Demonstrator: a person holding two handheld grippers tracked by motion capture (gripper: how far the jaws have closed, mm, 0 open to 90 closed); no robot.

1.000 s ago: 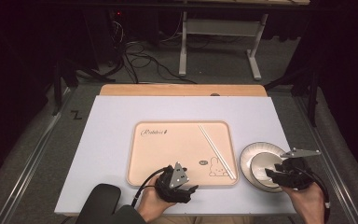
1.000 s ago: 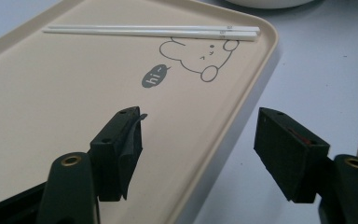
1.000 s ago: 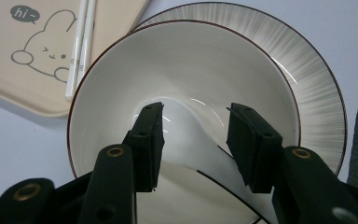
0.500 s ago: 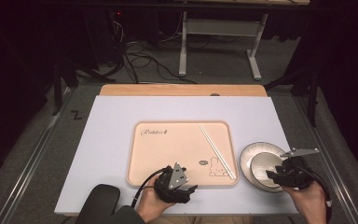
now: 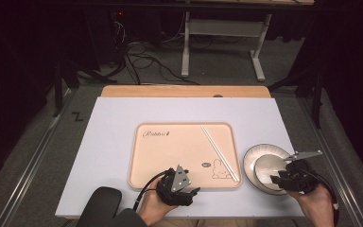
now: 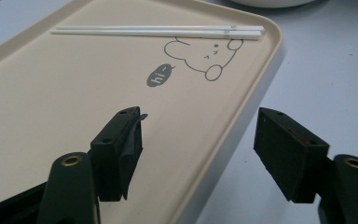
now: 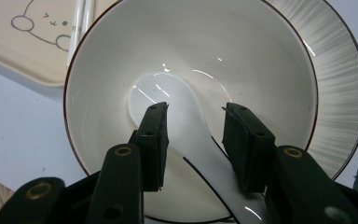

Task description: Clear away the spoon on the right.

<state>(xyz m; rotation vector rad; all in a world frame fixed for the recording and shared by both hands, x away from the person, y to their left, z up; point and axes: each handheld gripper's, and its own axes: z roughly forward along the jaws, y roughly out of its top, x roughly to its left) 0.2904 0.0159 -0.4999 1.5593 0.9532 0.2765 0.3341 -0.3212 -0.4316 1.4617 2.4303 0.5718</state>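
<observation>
Low in the right gripper view, the right gripper (image 7: 193,140) straddles the handle of a white ceramic spoon (image 7: 177,112) lying inside a white ceramic bowl (image 7: 242,51), its jaws just closing but not yet pressing; the left gripper (image 6: 200,154) gapes, released, over the rim of the beige plastic tray (image 6: 65,93) at lower centre; white chopsticks (image 6: 158,31) lie at the top.

**Items on and around the table, high view.** A white rectangular sheet (image 5: 118,142) covers the tabletop, with a strip of bare light wood (image 5: 184,91) along its 12 o'clock edge. A beige rounded-rectangle plastic tray (image 5: 170,156) lies at the sheet's centre, slightly toward 6 o'clock. A pair of white chopsticks (image 5: 220,152) lies on the tray's 3 o'clock side, running from 12 toward 5 o'clock. An outline rabbit drawing (image 5: 221,169) is printed at the tray's 5 o'clock corner. Beyond the table, black cables (image 5: 142,59) lie at 11 o'clock and a white metal stand frame (image 5: 222,28) at 12 o'clock.
</observation>
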